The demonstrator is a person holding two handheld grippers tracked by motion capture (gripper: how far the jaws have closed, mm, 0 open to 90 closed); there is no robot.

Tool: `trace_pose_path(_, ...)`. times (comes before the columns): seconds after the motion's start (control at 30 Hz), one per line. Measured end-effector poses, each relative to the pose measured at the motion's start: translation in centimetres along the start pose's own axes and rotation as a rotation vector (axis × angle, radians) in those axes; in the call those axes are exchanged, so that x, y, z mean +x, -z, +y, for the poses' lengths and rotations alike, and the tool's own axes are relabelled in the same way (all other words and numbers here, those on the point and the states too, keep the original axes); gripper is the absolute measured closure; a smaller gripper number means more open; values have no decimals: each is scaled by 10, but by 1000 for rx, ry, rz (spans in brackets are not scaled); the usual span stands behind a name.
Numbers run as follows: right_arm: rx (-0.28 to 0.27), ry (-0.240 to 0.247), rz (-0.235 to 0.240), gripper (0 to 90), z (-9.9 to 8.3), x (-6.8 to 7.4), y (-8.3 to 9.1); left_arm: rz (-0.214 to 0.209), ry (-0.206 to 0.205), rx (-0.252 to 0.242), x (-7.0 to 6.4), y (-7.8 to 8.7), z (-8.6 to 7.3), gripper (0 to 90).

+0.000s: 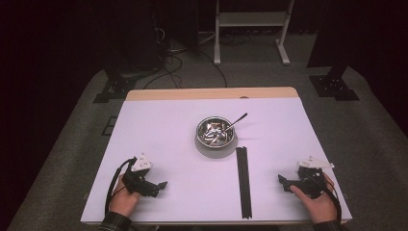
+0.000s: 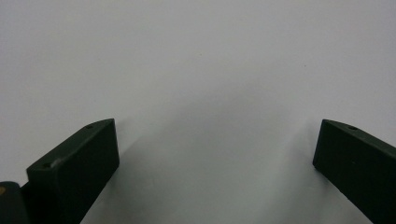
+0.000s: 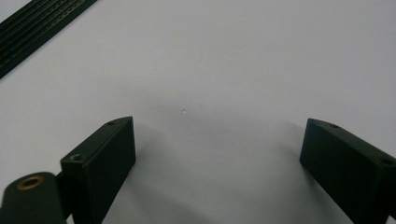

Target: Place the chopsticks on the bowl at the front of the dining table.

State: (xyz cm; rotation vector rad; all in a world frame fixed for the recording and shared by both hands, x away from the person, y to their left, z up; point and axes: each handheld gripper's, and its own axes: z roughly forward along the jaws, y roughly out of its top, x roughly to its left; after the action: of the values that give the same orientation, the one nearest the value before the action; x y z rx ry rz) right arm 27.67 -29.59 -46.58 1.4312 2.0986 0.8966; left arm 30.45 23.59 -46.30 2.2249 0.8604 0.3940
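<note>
Both grippers are sitting low on the white table (image 1: 159, 125), down near the bottom edge of the high view. The left gripper (image 1: 162, 185) is resting at the lower left, with the person's hand wrapped around its back end, and its jaws are pointing toward the middle of the frame. In the left gripper view its jaws are standing wide apart with nothing but bare tabletop between them.

The right gripper (image 1: 281, 180) is mirroring it at the lower right, jaws pointing inward too. In the right gripper view it's spread wide as well, gripping nothing, and the black strip (image 3: 37, 25) is poking in at the upper left corner of that frame.

In the high view the black strip (image 1: 244, 183) is lying flat, running from just below the bowl down toward the bottom edge, a bit right of centre. It's closer to the right gripper, but not touching it.

The metal bowl (image 1: 215, 137) is sitting mid-frame with a spoon (image 1: 235, 121) leaning out over its upper right rim.
</note>
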Motion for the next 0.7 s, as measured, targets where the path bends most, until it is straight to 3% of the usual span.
trace_pose_path(0.7,-21,-14,21,92,5,-4,2,-2,2,1,1,0,0,0)
